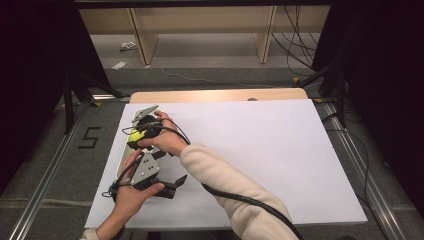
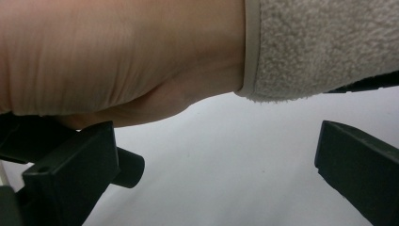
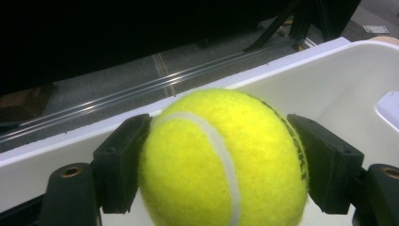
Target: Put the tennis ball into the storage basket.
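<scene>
One fuzzy yellow tennis ball (image 3: 221,160), round, sits clenched in the right claw (image 3: 221,165) over one smooth white tray (image 3: 348,80), frame's center; left claw (image 2: 216,174) released, lower left.

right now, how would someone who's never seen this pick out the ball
Go to the left edge of the white table sheet, where a white tray lies. The tennis ball sits over it, clamped between the right gripper's black fingers, the one bright yellow, fuzzy thing there.

At the left edge of the white-sheeted wooden worktop (image 1: 260,145) lies a white plastic tray (image 3: 329,80). The yellow felt tennis ball (image 3: 221,160) sits over it, between the right gripper (image 3: 221,165) fingers (image 3: 122,160). The left gripper (image 1: 167,187) lies nearer the person, beside the tray.
</scene>
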Available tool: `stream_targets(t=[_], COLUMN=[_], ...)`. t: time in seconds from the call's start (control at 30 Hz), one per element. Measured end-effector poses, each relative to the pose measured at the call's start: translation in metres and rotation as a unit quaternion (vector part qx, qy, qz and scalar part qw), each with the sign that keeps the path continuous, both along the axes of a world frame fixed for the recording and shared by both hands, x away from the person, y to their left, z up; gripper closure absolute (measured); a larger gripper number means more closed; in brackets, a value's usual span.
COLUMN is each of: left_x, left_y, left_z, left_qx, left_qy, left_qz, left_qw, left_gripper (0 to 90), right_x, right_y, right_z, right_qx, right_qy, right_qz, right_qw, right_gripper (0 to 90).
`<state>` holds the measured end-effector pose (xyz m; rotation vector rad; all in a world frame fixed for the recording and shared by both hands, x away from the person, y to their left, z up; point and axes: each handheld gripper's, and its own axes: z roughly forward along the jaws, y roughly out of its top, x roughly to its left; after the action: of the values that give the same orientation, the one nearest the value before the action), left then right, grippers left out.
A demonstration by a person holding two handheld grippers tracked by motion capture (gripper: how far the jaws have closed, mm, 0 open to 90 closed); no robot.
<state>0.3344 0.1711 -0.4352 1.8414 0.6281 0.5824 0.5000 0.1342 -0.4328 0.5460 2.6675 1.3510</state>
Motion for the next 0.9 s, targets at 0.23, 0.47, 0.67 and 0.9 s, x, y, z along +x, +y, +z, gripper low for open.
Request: stream_targets(t=[0.23, 0.47, 0.67, 0.9], left_x=[0.0, 0.0, 0.0, 0.0], left_y=[0.001, -0.001, -0.001, -0.001], left_z=[0.0, 0.0, 0.0, 0.0], left_qx=[0.0, 0.001, 0.002, 0.002], left_qy=[-0.001, -0.001, -0.001, 0.0], left_qz=[0.001, 0.0, 0.001, -0.001], left_qw=[1.0, 1.0, 1.0, 1.0], left_gripper=[0.0, 0.0, 0.0, 0.0], right_x=[-0.002, -0.003, -0.004, -0.006], right_y=[0.001, 0.001, -0.003, -0.008], right_z=[0.001, 0.011, 0.012, 0.013], right_qx=[0.01, 0.008, 0.002, 0.008], right_qy=[0.004, -0.007, -0.012, -0.014], right_qz=[-0.005, -0.004, -0.005, -0.007], right_qw=[0.9999, 0.9999, 0.9999, 0.9998], right_gripper=[25.5, 20.6, 16.2, 16.1])
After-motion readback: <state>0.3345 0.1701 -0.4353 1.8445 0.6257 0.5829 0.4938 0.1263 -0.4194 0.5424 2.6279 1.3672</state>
